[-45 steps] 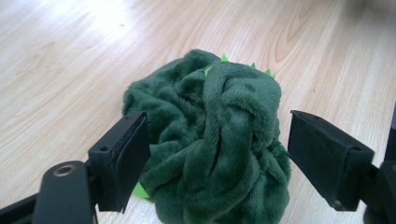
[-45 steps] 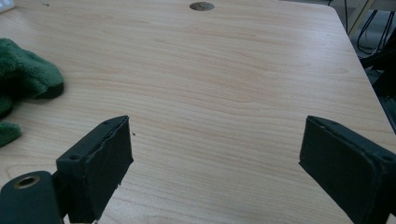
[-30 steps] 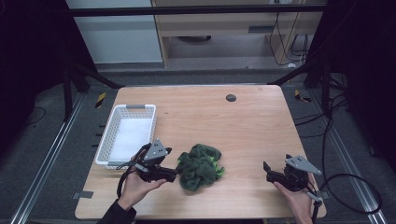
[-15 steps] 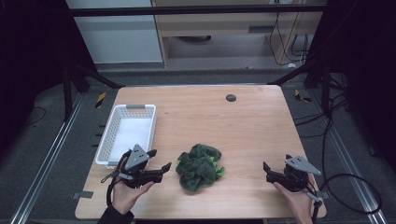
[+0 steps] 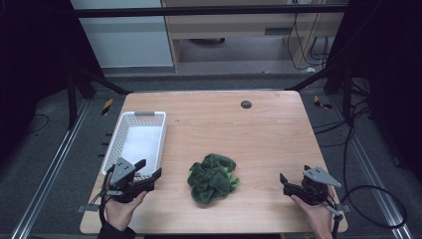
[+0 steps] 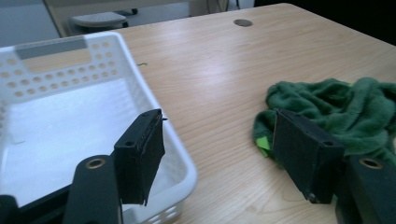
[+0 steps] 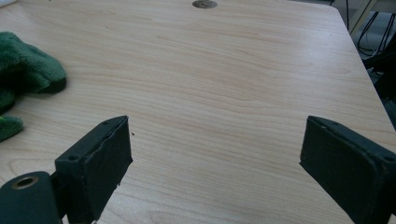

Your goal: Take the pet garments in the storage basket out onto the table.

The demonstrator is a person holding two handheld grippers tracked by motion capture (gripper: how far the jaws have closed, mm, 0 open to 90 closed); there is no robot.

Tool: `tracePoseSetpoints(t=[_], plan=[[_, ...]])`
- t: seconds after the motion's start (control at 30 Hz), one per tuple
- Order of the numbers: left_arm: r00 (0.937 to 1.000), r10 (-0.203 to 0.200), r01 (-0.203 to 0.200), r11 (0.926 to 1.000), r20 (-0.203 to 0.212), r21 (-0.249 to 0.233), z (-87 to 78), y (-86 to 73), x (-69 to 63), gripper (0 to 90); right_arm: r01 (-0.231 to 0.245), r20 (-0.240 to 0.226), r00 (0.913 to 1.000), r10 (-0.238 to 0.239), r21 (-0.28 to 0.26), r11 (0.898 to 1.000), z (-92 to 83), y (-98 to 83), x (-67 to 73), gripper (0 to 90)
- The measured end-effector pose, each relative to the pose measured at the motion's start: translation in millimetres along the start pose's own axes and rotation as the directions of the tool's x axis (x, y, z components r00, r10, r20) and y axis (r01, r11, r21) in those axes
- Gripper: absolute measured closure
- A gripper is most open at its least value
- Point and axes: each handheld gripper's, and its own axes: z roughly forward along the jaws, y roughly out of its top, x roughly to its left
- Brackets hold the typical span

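The green cloth [image 5: 213, 178] lies crumpled on the table [image 5: 259, 134], just right of the white basket [image 5: 135, 144], and nothing holds it. A second ago the left gripper [image 5: 149, 175] sat right at the cloth's left edge; now it is pulled back toward the near-left corner, over the basket's near right corner, well clear of the cloth. Its jaws have just been closing, yet they remain apart with nothing between them: in the left gripper view one pad [image 6: 140, 151] hangs above the basket's rim [image 6: 161, 135] and the other [image 6: 303, 151] stands in front of the cloth [image 6: 336, 112] without pressing it. The cloth itself looks the same heap in the same spot as before, so the retreat reads as a release or a break-off, not a carry. The right gripper [image 5: 293, 185] rests far right of the cloth, where it was in the earlier frames, its jaws wide apart over bare wood in the right gripper view, the cloth's edge [image 7: 28, 74] off to one side. Judging from this, the cloth is not yet in the basket, and the left gripper would need to come back to the cloth and clamp it before any move to the basket.
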Motion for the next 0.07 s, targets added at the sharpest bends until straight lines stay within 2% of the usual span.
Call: tracePoseSetpoints(t=[0.07], plan=[[0.9997,-0.015,0.015,0.9999,-0.021,-0.006,-2.1,-3.1,5.1,33.0,0.001,0.002,1.0000,-0.001,0.003,1.000,0.2,-0.1,-0.1,8.8]])
